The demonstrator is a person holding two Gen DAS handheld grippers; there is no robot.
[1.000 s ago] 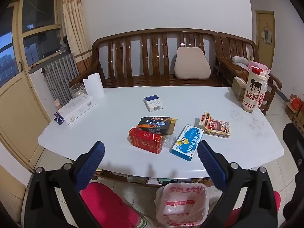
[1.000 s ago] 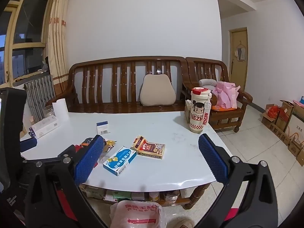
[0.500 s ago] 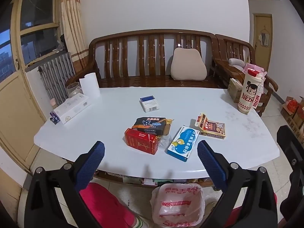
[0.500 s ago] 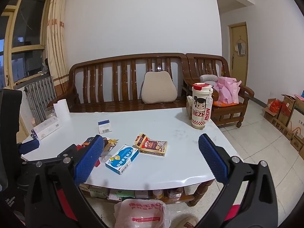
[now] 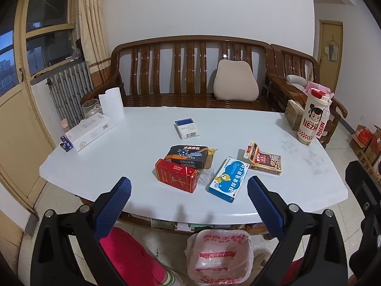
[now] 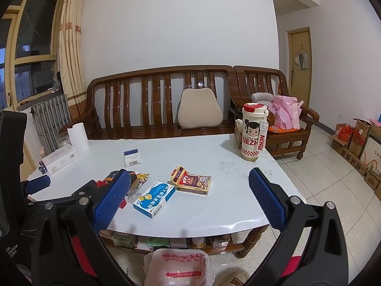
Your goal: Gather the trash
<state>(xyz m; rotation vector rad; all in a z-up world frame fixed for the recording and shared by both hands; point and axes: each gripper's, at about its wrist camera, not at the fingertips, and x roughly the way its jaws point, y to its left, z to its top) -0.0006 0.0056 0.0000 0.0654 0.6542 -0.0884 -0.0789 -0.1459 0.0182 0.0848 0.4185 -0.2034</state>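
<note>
Both cameras are drifting back and a little higher than a second ago, so more tabletop (image 5: 100,166) is showing. Left gripper (image 5: 188,190) and right gripper (image 6: 189,196) are hovering before the near edge, jaws wide open and holding nothing. Near that edge are lying the flat red cardboard box (image 5: 176,175), the black carton (image 5: 188,156), the crumpled clear wrapper (image 5: 206,176) and the blue-and-white medicine box (image 5: 228,178). On the floor under the edge, the white plastic trash bag (image 5: 219,257) is standing open, probably to receive them.
</note>
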